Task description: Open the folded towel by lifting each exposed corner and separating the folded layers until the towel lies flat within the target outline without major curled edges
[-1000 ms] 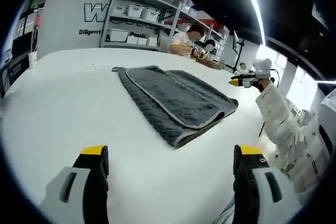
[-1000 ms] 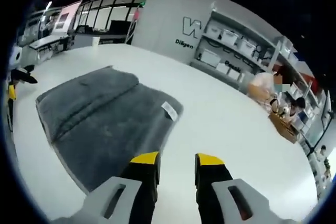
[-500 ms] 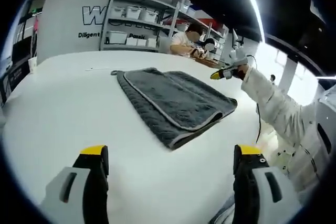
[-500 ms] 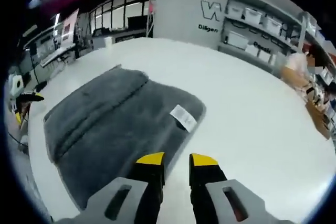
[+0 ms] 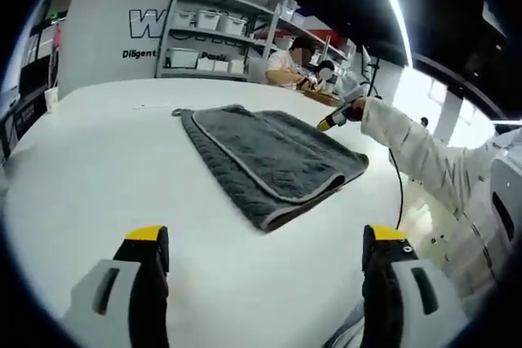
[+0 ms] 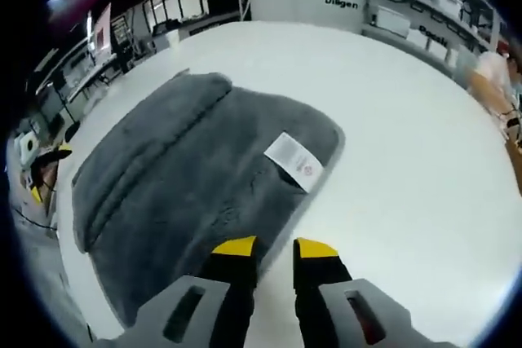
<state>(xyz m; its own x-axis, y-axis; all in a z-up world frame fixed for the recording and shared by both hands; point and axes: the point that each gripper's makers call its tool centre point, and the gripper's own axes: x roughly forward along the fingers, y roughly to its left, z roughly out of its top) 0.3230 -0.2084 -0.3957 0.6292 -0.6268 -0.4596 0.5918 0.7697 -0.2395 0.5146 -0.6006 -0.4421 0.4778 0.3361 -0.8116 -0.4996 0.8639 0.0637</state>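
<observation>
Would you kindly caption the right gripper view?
Right gripper above folded grey terry towel with white label.

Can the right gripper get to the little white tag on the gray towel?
Probably yes. The right gripper hangs just over the towel, the white tag lies uncovered ahead of its fingers, and nothing sits between them.

The left gripper view looks low across the table (image 5: 90, 160) from well back. The right gripper view looks down from close above. Both share the towel (image 5: 269, 156).
</observation>
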